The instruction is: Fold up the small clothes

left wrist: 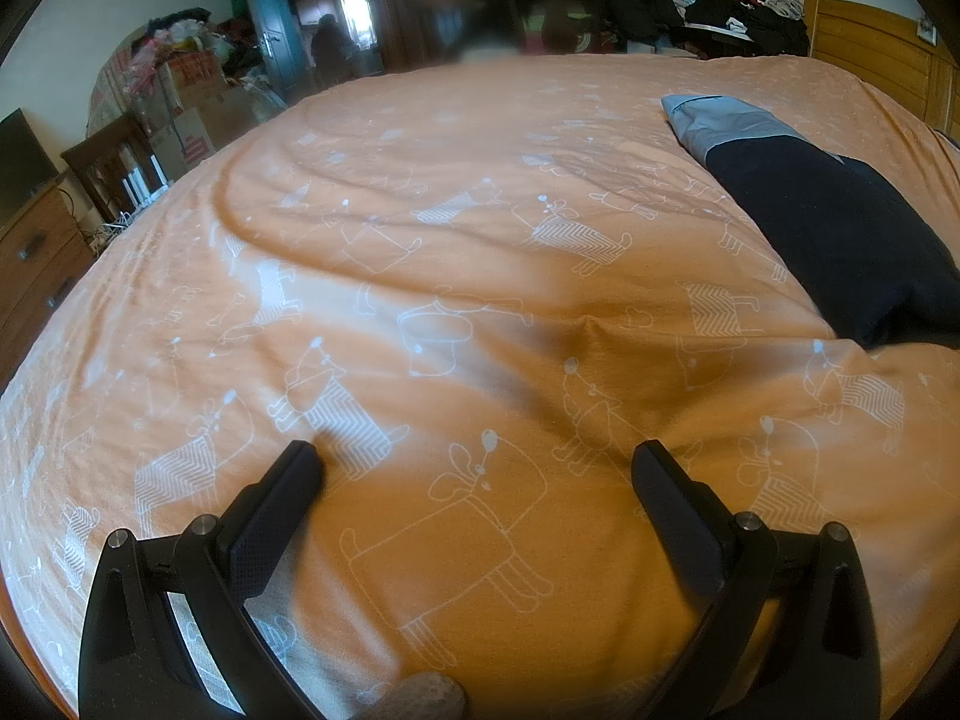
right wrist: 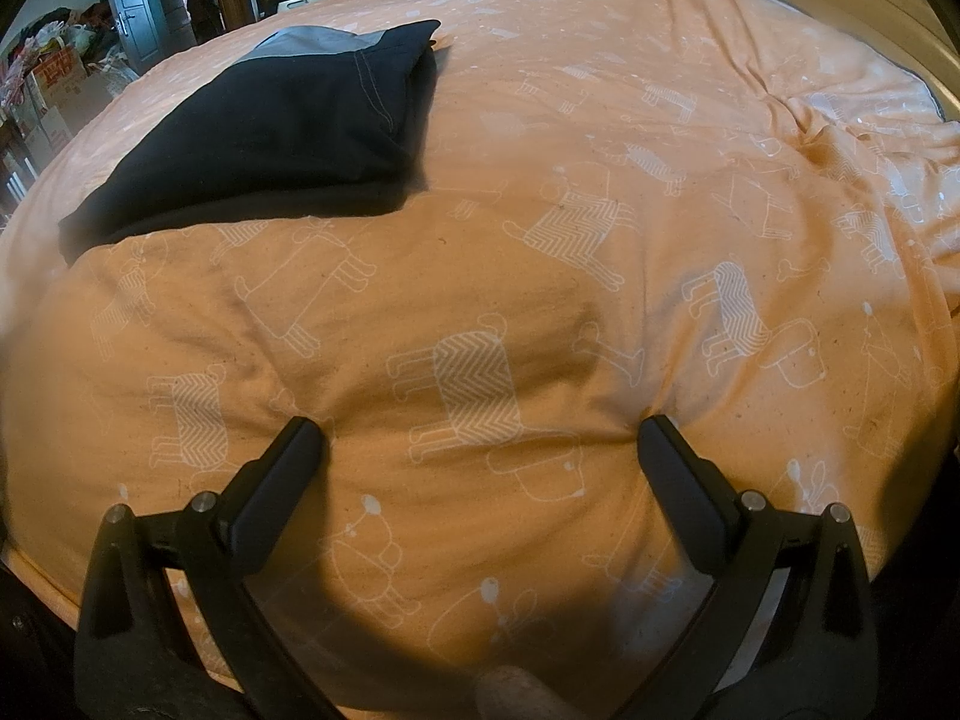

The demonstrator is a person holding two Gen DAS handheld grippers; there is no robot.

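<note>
The left gripper (left wrist: 477,468) is held low over the orange bedspread (left wrist: 420,276), jaws spread wide and empty. One folded dark garment (right wrist: 270,120) with a grey band is laid further out. The right gripper (right wrist: 480,444) is pressed onto the bedspread, likewise released.

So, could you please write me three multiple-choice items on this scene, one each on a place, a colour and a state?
1. Where does the folded garment lie?
A. on the orange bedspread
B. on a chair
C. between the tongs

2. What colours is the garment?
A. red and white
B. dark navy with a grey band
C. green

3. How do the left tongs and right tongs stand?
A. both open, empty
B. both shut on cloth
C. one open, one shut

Answers: 1 A, it rests flat on the bedspread; 2 B, grey shows at its far end; 3 A, only bedspread shows between the fingers.
</note>
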